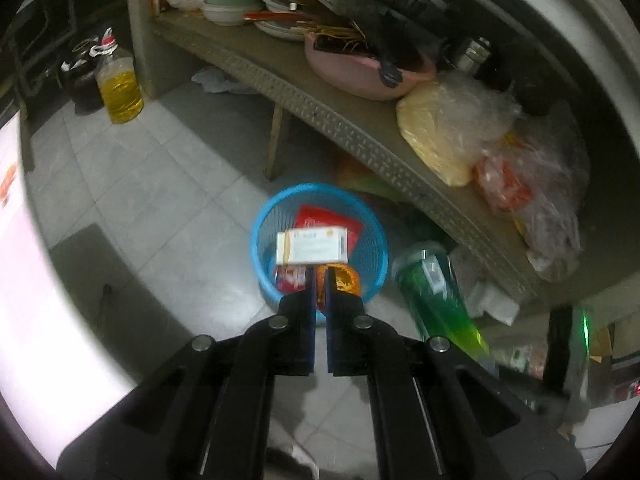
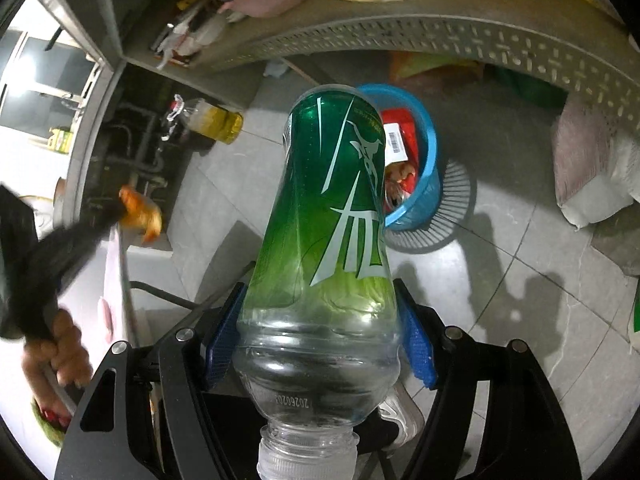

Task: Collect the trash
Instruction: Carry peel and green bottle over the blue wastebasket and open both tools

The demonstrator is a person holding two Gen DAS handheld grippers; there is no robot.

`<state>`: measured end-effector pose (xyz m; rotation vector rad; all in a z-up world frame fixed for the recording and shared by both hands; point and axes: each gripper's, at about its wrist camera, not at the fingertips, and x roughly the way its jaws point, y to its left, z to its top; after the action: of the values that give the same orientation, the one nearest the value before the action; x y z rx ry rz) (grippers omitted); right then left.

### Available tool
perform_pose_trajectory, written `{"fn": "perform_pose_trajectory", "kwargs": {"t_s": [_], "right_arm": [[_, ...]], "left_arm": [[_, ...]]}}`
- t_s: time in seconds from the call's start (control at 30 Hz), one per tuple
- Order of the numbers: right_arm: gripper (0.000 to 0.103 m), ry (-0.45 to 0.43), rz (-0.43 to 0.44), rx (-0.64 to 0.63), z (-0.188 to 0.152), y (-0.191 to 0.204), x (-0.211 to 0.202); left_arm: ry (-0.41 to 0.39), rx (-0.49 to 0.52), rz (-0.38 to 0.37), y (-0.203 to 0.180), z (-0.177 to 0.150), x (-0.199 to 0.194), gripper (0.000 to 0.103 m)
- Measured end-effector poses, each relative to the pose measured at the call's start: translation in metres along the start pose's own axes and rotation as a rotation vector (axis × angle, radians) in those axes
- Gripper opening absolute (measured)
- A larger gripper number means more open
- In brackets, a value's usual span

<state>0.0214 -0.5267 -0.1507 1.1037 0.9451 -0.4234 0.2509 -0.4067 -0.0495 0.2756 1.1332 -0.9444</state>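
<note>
Here the left gripper (image 1: 319, 270) is clenched on an orange wrapper (image 1: 344, 278), its tips above the blue basket (image 1: 262, 216) on the tiled floor (image 1: 160, 184), with a small white box (image 1: 312, 245) seen just past them, over the basket's red packets (image 1: 326, 220). The right gripper (image 2: 320, 320) grasps a green plastic bottle (image 2: 340, 200) between its blue pads (image 2: 418, 344), cap toward the camera, its base pointing at the basket (image 2: 428, 148) beside the table (image 2: 400, 28).

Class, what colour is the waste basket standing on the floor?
Blue. The basket shows best in the left wrist view.
</note>
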Motion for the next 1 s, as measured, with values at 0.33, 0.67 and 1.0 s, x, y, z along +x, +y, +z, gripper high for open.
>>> {"fn": "perform_pose_trajectory", "kwargs": {"t_s": [0.33,0.67,1.0], "right_arm": [[0.069,0.036,-0.028,-0.022,0.026,-0.014,0.034],[0.070,0.088,-0.183,-0.111,0.093,0.016,0.150],[0.070,-0.002,-0.170,-0.060,0.057,-0.007,0.117]], "left_arm": [[-0.039,-0.063,0.012,0.012,0.027,0.021,0.041],[-0.158,-0.042,0.021,0.036,-0.038,-0.083,0.041],[-0.258,-0.053,0.086,0.067,-0.128,-0.166,0.050]]}}
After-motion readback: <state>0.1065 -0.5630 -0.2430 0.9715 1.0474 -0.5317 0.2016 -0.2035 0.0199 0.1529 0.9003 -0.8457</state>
